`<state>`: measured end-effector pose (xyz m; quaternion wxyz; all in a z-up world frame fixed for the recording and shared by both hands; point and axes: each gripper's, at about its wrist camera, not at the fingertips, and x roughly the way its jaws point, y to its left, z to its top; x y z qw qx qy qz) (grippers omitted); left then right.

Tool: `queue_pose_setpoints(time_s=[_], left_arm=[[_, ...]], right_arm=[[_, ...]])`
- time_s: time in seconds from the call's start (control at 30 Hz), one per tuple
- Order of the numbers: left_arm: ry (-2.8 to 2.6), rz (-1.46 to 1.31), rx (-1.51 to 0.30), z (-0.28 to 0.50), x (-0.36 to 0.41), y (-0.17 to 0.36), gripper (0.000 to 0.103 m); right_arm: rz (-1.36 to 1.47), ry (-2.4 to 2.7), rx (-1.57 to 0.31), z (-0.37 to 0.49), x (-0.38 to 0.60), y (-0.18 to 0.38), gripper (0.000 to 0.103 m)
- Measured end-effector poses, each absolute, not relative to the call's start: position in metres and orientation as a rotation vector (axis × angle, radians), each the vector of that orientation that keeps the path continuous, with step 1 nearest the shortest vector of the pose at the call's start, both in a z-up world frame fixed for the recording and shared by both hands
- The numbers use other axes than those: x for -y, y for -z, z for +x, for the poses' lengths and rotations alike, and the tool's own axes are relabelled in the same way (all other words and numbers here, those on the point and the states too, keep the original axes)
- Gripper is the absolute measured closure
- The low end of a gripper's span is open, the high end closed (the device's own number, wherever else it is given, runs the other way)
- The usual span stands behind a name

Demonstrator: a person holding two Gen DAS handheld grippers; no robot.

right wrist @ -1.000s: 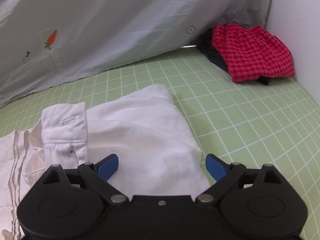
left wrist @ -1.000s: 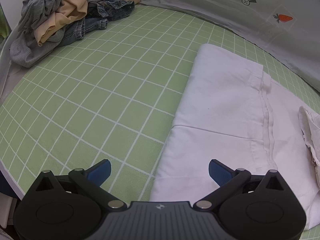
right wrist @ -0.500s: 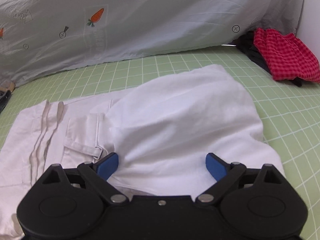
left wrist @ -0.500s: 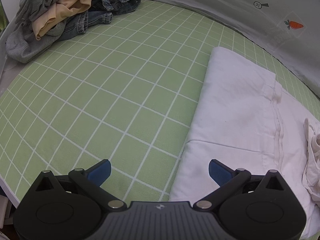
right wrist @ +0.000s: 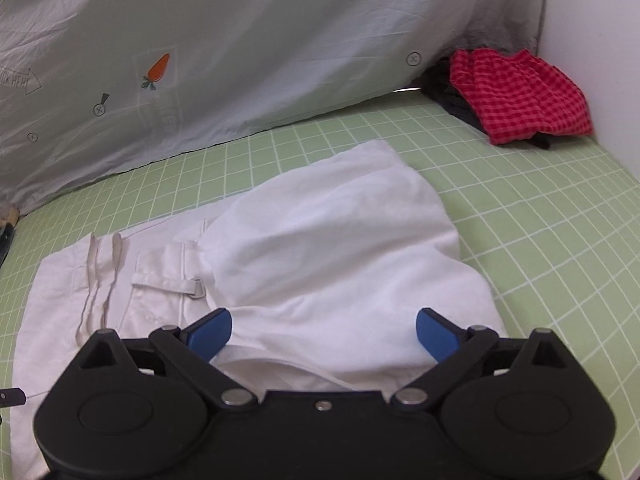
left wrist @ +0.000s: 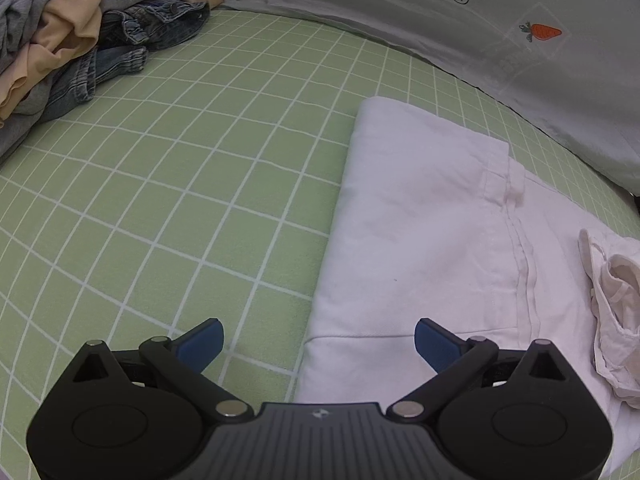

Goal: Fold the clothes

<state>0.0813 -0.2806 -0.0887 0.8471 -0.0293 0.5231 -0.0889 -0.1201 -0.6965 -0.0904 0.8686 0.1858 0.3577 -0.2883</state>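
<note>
White trousers lay partly folded on the green grid sheet, both claws spread wide and empty.

At far left a clothes pile (left wrist: 60,40) of grey, tan and denim sat on the sheet (left wrist: 180,168), well apart from the trousers (left wrist: 420,240). The left claw (left wrist: 318,340) stood wide open, holding nothing, straddling the trousers' left edge. Behind ran a grey cover (left wrist: 480,20) printed with carrots. In the right wrist view, the trousers (right wrist: 320,248) lay with one end doubled over the waistband and its belt loops. The right claw (right wrist: 323,330) was likewise wide open and empty, low over the folded cloth. At far right a red checked garment (right wrist: 520,96) lay on dark clothing against the white wall (right wrist: 592,40).
</note>
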Motion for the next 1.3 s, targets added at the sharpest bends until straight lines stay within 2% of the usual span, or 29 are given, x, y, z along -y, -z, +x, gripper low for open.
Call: queue_pose_setpoints(time_s=[0.07, 0.1, 0.17, 0.3, 0.33, 0.4, 0.43, 0.47, 0.67, 0.87, 1.1, 1.3], left_arm=[[0.212, -0.064, -1.100, 0.085, 0.284, 0.090, 0.021], [0.228, -0.077, -1.102, 0.087, 0.284, 0.090, 0.024], [0.254, -0.109, -1.107, 0.090, 0.285, 0.091, 0.040], [0.287, -0.194, -1.121, 0.092, 0.284, 0.092, 0.047], [0.290, -0.224, -1.122, 0.092, 0.282, 0.091, 0.051], [0.295, -0.284, -1.124, 0.091, 0.277, 0.089, 0.065], [0.297, -0.314, -1.125, 0.091, 0.275, 0.088, 0.079], [0.299, -0.344, -1.126, 0.090, 0.272, 0.087, 0.087], [0.359, -0.556, -1.095, 0.082, 0.270, 0.069, 0.095], [0.484, -0.775, -1.019, 0.066, 0.297, 0.034, 0.095], [0.664, -0.851, -0.962, 0.051, 0.376, -0.008, 0.095], [0.731, -1.002, -1.017, 0.043, 0.450, 0.011, 0.095]], right_arm=[[0.379, 0.641, -0.739, -0.124, 0.698, 0.087, 0.003], [0.379, 0.659, -0.736, -0.126, 0.699, 0.086, 0.003], [0.383, 0.690, -0.729, -0.129, 0.702, 0.084, 0.003], [0.384, 0.726, -0.721, -0.135, 0.707, 0.084, 0.003], [0.387, 0.728, -0.721, -0.136, 0.707, 0.084, 0.003], [0.396, 0.732, -0.720, -0.139, 0.708, 0.085, 0.003], [0.400, 0.731, -0.718, -0.141, 0.709, 0.085, 0.003], [0.403, 0.730, -0.714, -0.143, 0.710, 0.085, 0.003], [0.445, 0.741, -0.682, -0.156, 0.724, 0.085, 0.003], [0.493, 0.734, -0.661, -0.171, 0.748, 0.088, 0.003], [0.512, 0.708, -0.641, -0.189, 0.783, 0.089, 0.003], [0.529, 0.702, -0.634, -0.206, 0.827, 0.093, 0.003]])
